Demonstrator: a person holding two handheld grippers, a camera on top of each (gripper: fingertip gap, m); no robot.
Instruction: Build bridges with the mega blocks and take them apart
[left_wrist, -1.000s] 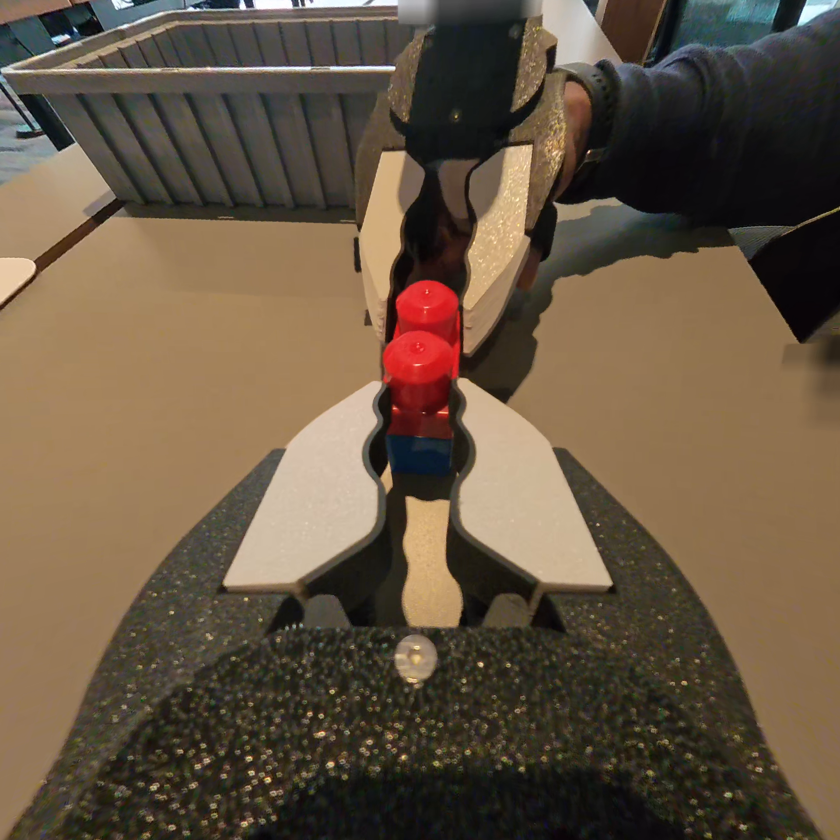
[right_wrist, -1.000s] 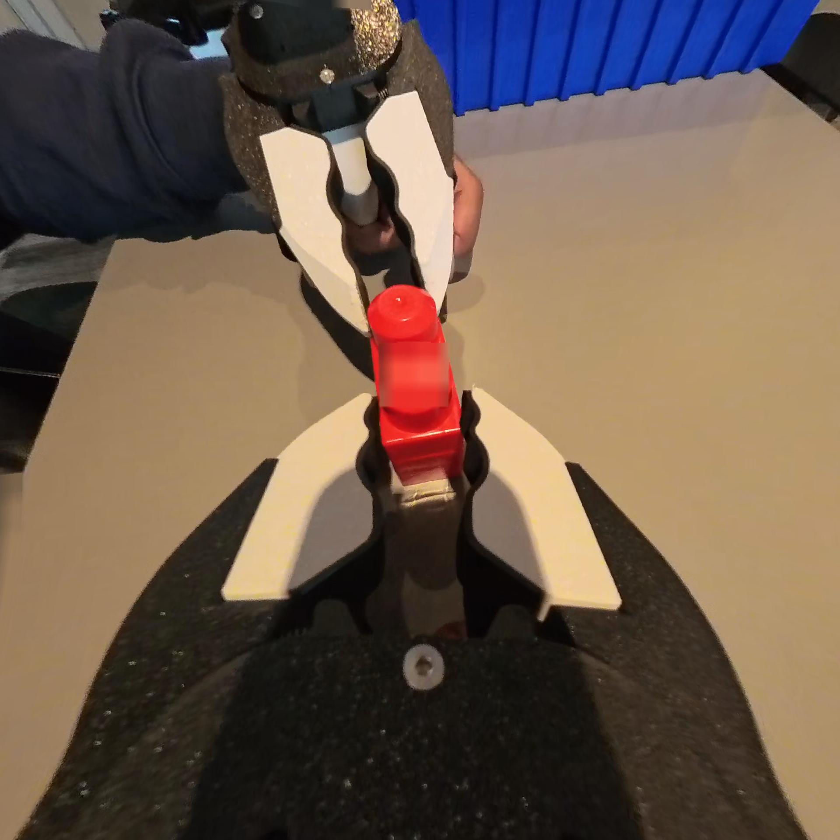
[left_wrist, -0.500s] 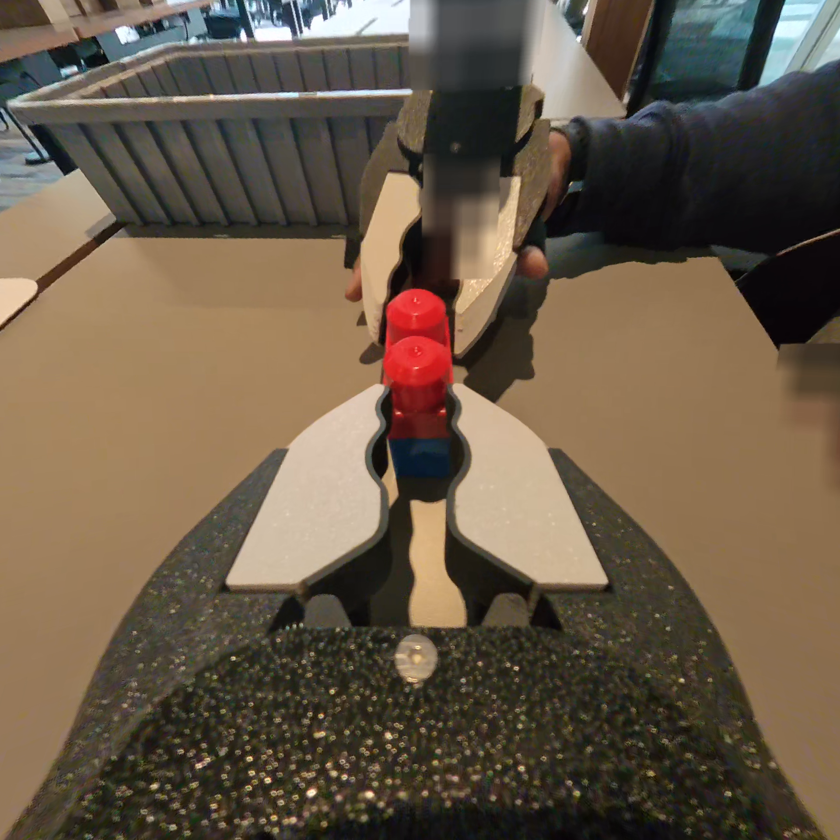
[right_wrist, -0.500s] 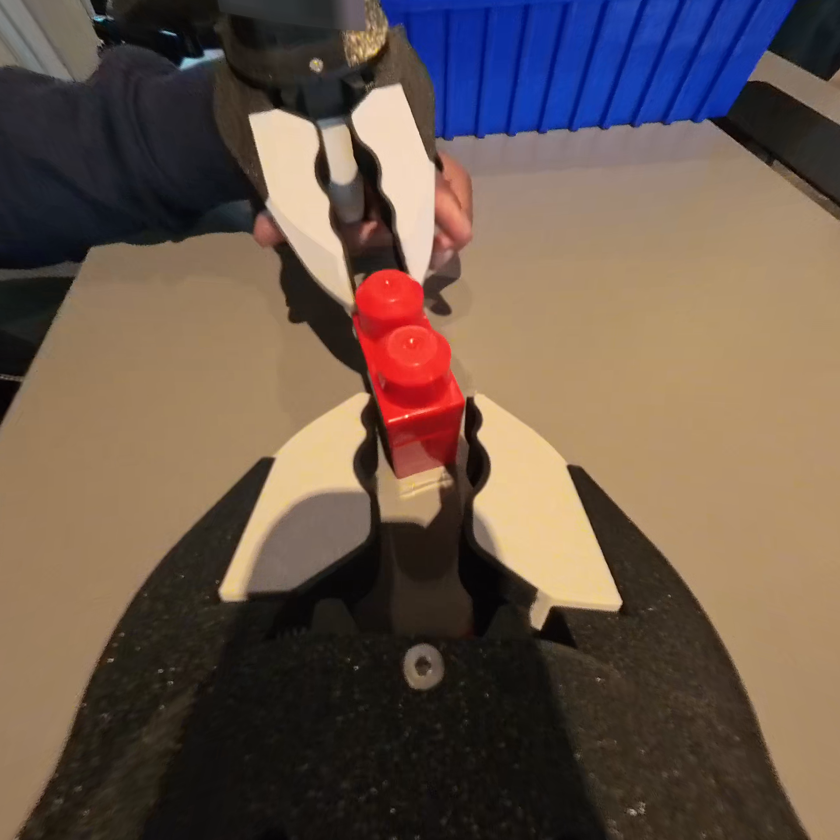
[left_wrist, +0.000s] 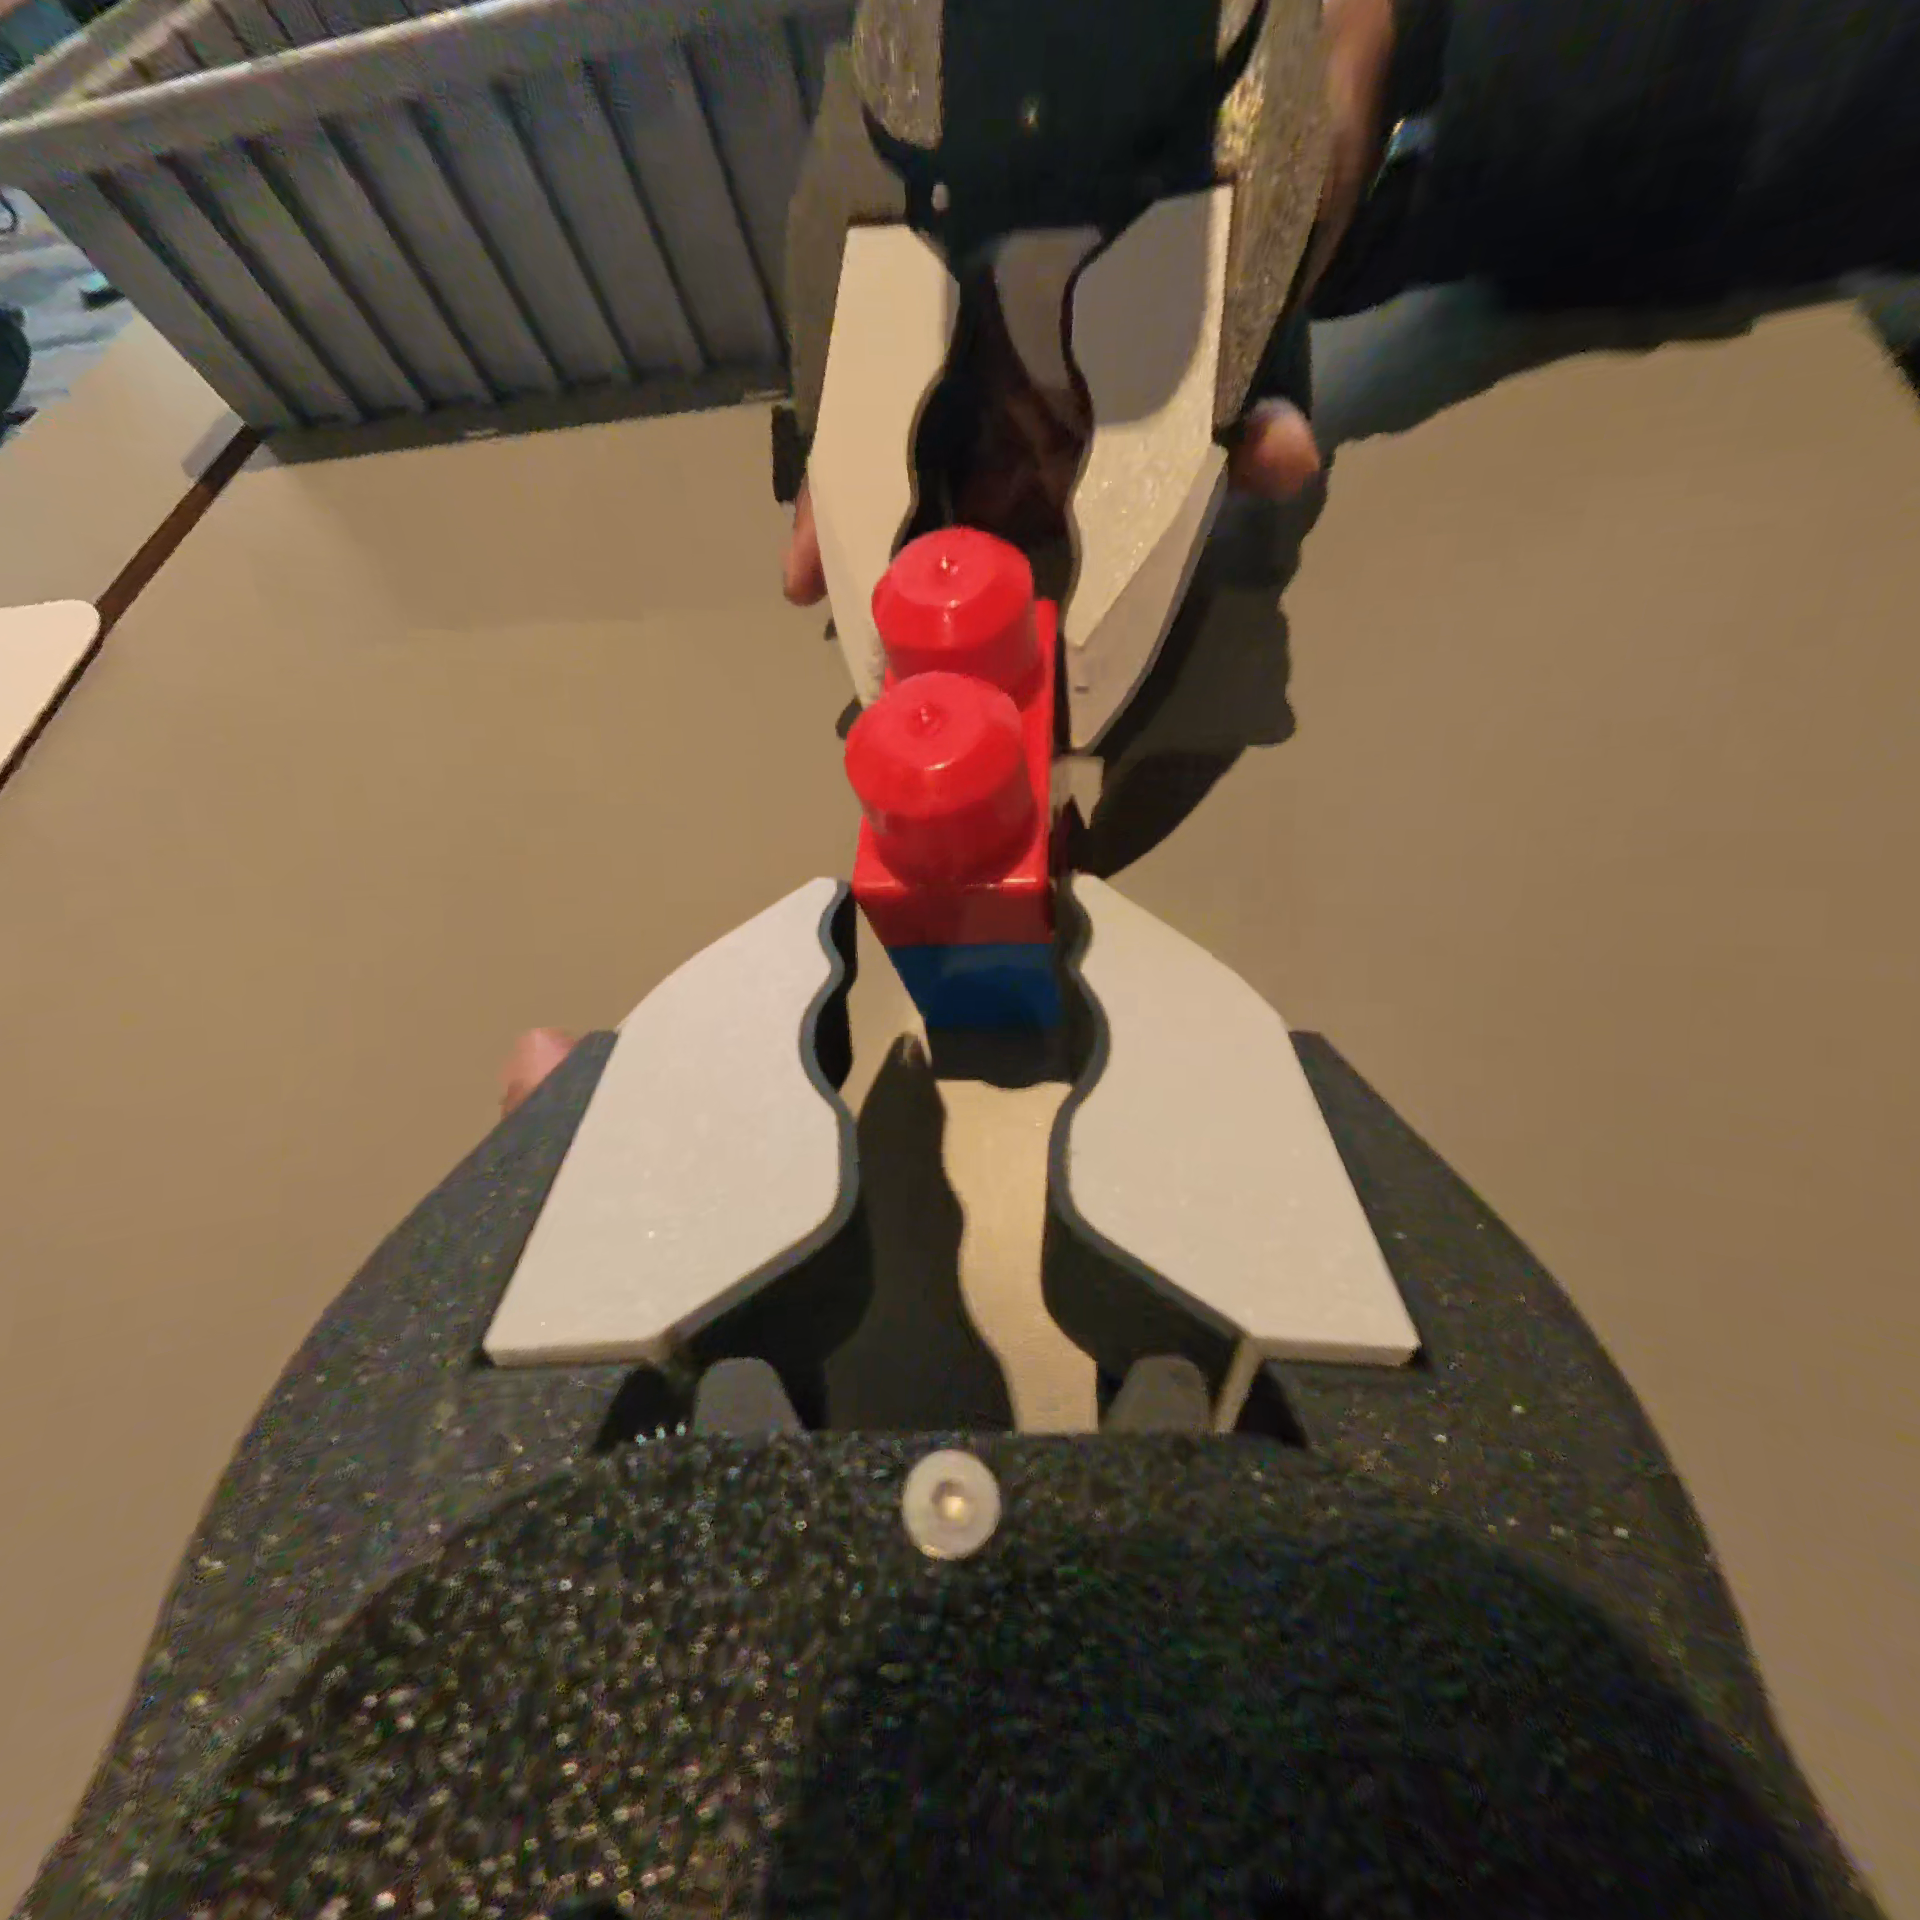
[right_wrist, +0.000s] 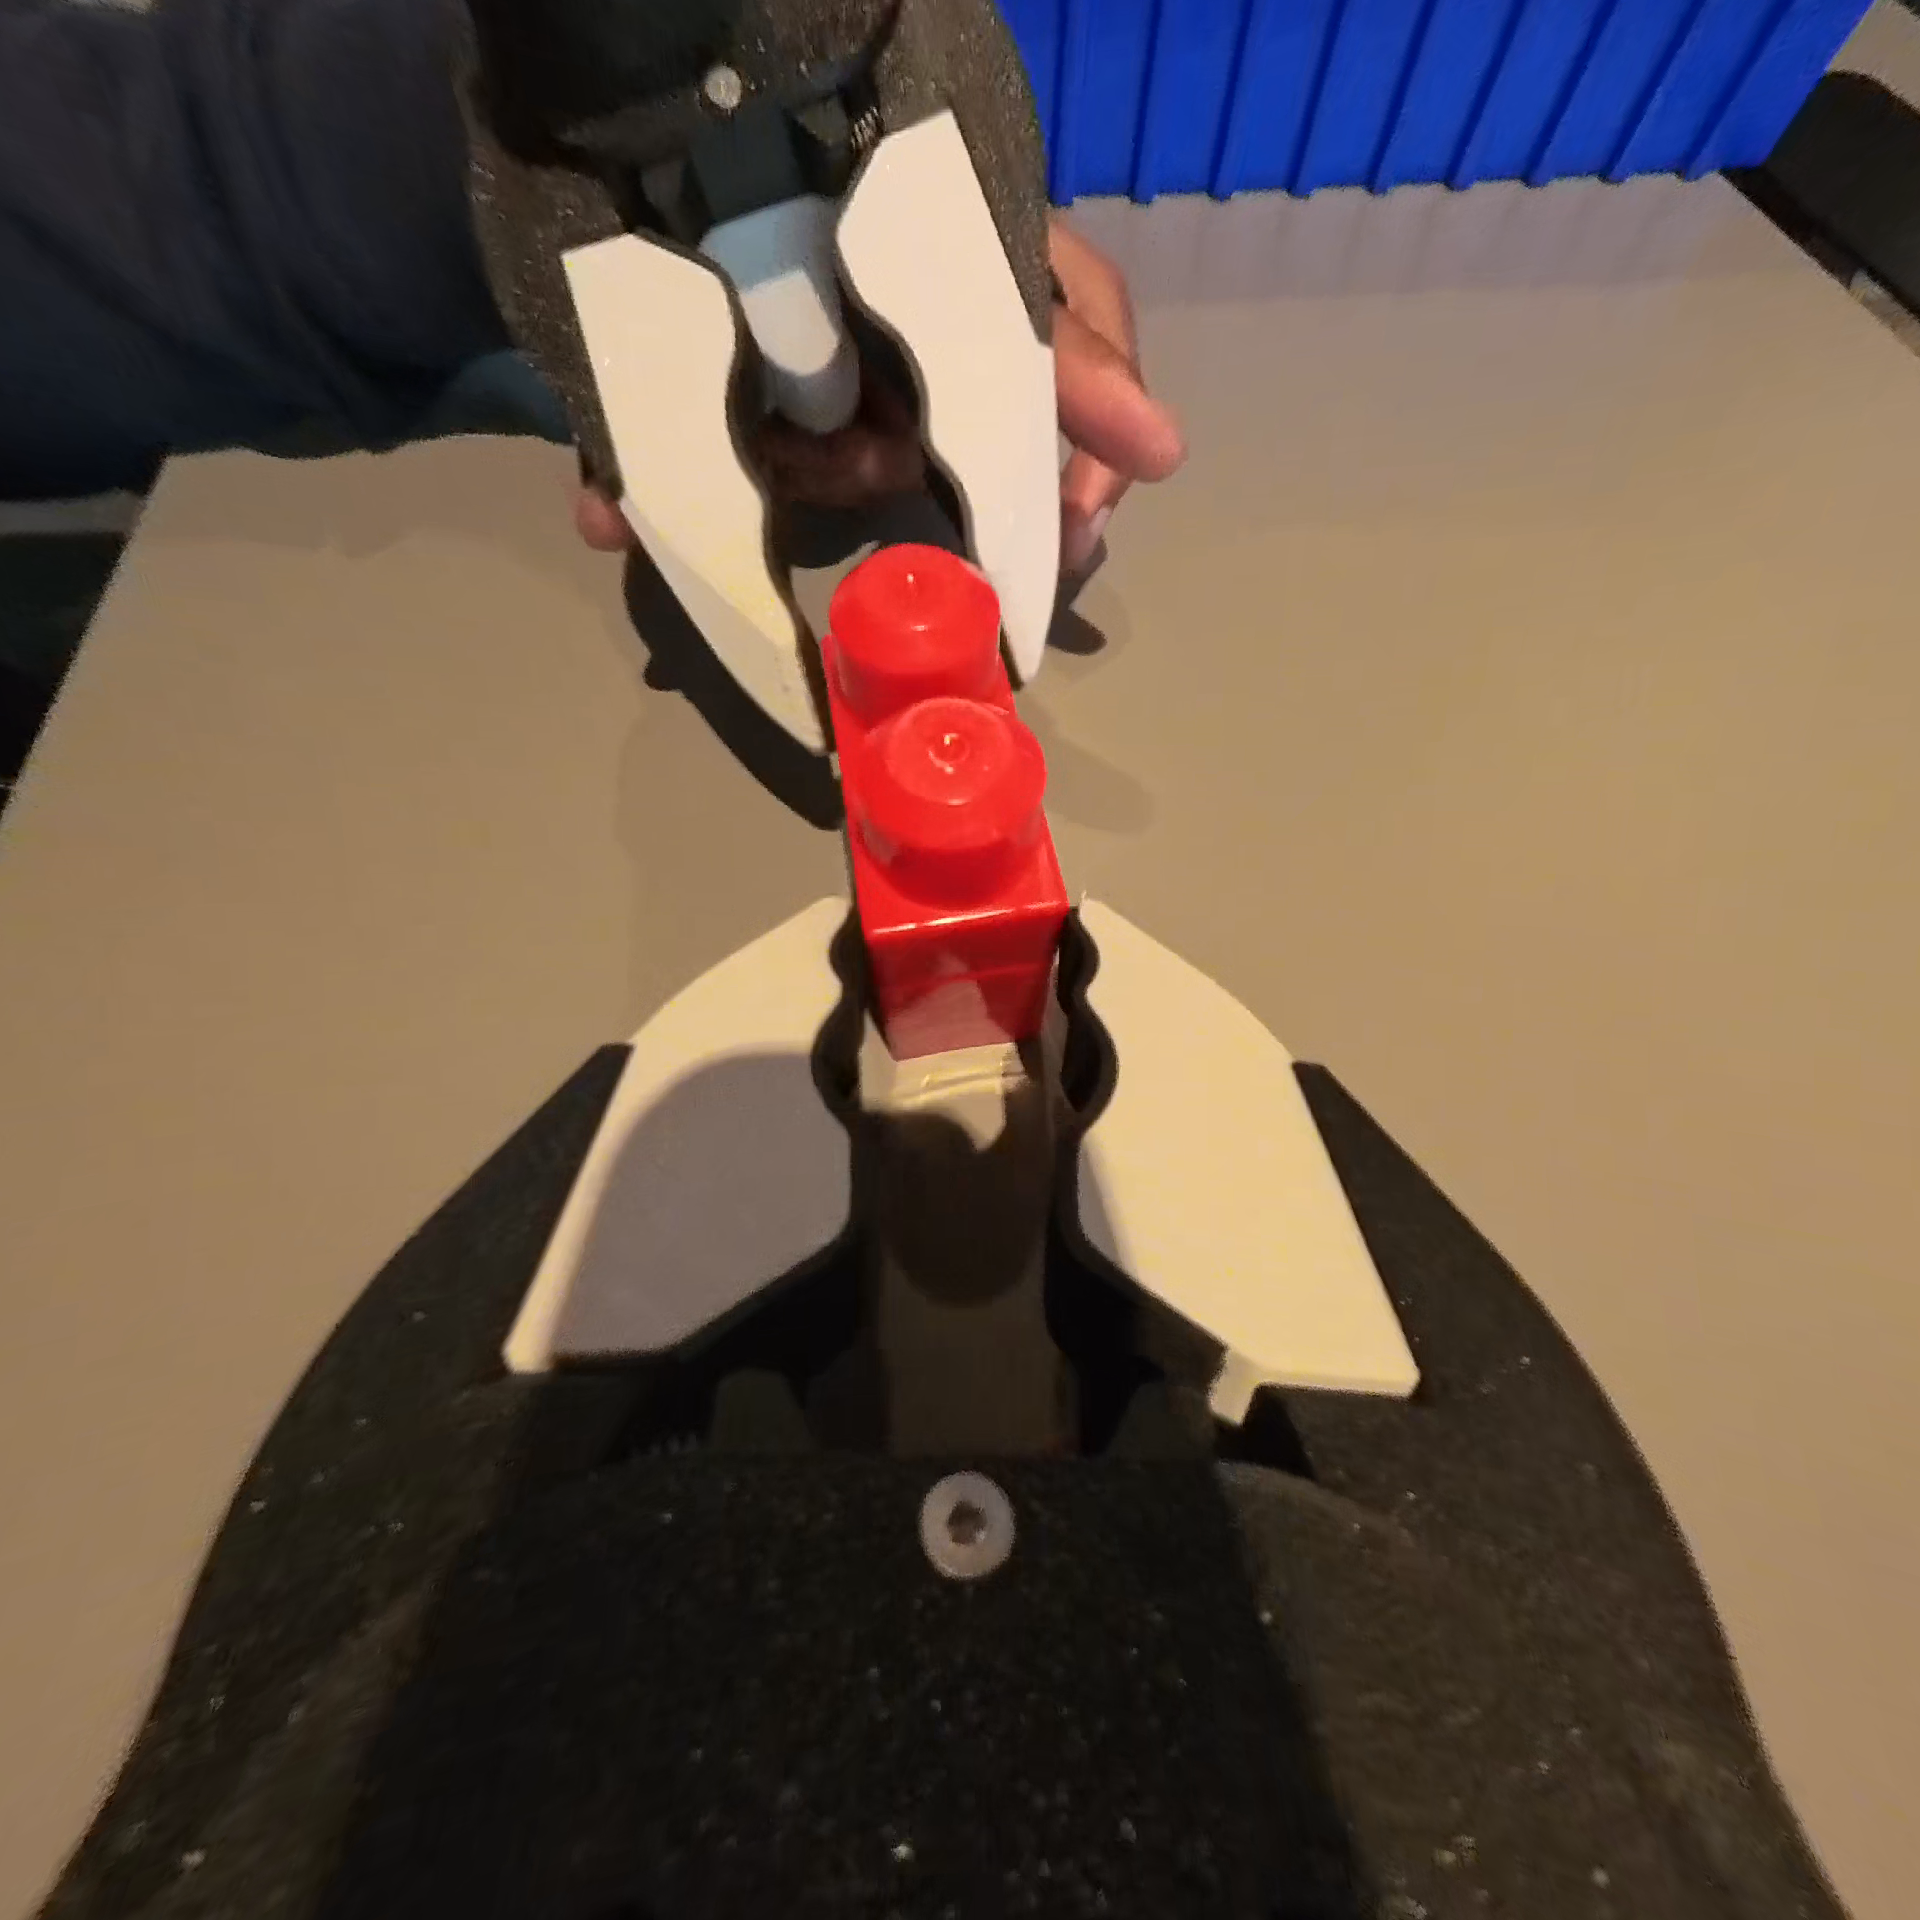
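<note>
Grippers face each other across the tan table (left_wrist: 416, 831), the glossy red two-stud plastic block (left_wrist: 951, 790) strung lengthwise between them. The left gripper (left_wrist: 956, 935) pinches the near end, where a blue block (left_wrist: 982, 987) sits underneath; the right gripper (right_wrist: 961, 966) clamps the opposite end. Pulling apart along that axis looks likely next.

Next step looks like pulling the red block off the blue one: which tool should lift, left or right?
Right, probably. The right tool grips only the red block. The left tool sits at the seam with the blue block, so it is better placed to hold it still.
</note>
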